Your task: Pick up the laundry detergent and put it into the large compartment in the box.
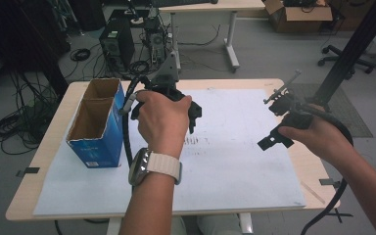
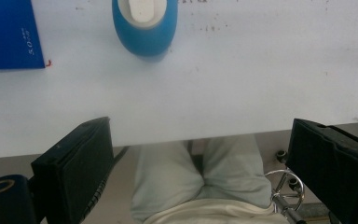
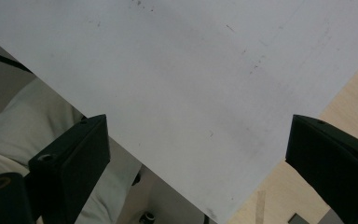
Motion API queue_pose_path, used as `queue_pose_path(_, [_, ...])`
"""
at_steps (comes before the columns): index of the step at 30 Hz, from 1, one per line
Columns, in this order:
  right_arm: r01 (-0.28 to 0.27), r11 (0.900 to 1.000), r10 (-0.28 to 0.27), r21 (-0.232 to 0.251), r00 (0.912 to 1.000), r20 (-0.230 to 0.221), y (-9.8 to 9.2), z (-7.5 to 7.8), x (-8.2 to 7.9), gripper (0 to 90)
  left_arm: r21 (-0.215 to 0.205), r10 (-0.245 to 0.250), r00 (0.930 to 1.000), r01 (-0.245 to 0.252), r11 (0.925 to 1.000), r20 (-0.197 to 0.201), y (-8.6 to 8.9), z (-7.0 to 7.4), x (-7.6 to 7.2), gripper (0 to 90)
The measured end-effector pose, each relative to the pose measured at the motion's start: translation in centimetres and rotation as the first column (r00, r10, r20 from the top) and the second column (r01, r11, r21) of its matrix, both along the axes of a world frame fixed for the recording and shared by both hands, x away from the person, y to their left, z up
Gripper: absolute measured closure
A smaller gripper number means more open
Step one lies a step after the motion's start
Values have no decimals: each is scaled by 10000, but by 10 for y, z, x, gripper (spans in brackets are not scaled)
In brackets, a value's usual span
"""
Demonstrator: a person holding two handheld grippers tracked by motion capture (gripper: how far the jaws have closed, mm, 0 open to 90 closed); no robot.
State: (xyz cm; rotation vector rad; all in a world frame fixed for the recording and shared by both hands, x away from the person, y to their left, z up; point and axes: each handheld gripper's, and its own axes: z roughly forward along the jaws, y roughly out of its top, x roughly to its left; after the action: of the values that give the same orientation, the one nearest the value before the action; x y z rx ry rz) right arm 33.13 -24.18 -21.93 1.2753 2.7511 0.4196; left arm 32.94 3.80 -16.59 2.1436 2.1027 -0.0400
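Observation:
My left gripper (image 2: pixel 199 142) is held above the white sheet (image 2: pixel 242 79), its jaws open wide with nothing between them. Beyond them in the left gripper view sits a rounded blue object (image 2: pixel 144 35) with a white oval part on top, beside the blue box (image 2: pixel 9 35). In the high view the left gripper (image 1: pixel 166 110) hovers just right of the open blue cardboard box (image 1: pixel 98 127). My right gripper (image 1: pixel 277 122) is over the sheet's right side. In its own view the right gripper (image 3: pixel 198 144) is open and holds nothing.
The wooden table (image 1: pixel 311 169) shows around the sheet, with tape marks near its right edge. The person's light trousers (image 2: pixel 200 182) show below the near table edge. Computer towers (image 1: pixel 117 44), cables and another desk stand on the floor beyond.

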Motion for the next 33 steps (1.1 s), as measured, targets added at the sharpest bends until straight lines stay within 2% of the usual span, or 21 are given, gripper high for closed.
queue_pose_path(6, [-51,10000,51,44,10000,16,2,0,-1,63,-74,-12,9999,13,10000,102,3,4,0,69])
queue_pose_path(10, [-135,9999,135,40,9999,62,4,0,-2,63,-84,14,9994,-11,10000,343,7,7,2,53])
queue_pose_path(15, [-152,9999,152,53,9999,38,6,-1,-2,63,-83,-147,9993,150,9999,349,7,8,8,47])
queue_pose_path(20, [-209,9998,209,-2,9998,-25,7,-3,0,63,26,-189,9987,188,9998,471,6,10,16,47])
queue_pose_path(23, [-252,9997,252,11,9997,-28,8,-3,2,63,82,-56,9987,52,10000,498,6,10,22,48])
queue_pose_path(28, [-361,9993,361,29,9993,-29,10,-4,5,63,66,-32,9986,28,10000,528,5,6,36,48])
queue_pose_path(33, [-440,9990,441,59,9990,-101,11,-8,8,63,269,-96,9981,80,9996,604,7,-2,47,45])
